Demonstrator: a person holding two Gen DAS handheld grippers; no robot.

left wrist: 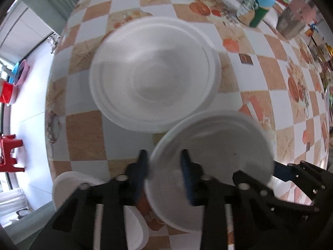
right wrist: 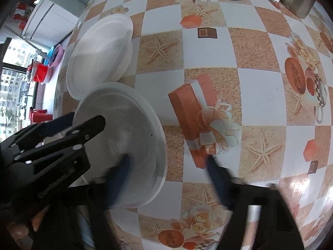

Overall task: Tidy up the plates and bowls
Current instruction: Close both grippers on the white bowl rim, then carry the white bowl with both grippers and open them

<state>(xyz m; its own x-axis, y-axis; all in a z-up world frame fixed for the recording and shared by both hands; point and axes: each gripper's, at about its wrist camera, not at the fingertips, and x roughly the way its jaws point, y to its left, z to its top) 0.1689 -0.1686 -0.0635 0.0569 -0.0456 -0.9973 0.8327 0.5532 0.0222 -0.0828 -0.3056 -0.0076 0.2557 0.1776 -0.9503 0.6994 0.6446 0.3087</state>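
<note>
A stack of white plates lies on the checked tablecloth ahead of me; it shows at the upper left in the right wrist view. My left gripper is shut on the rim of a white bowl, one finger inside and one outside. The same bowl shows in the right wrist view with the left gripper on its left side. My right gripper is open, its left finger in front of the bowl, its right finger over the cloth.
Another white dish sits at the table's near left edge. A green and blue can and a metal pot stand at the far right. The table edge drops to the floor on the left.
</note>
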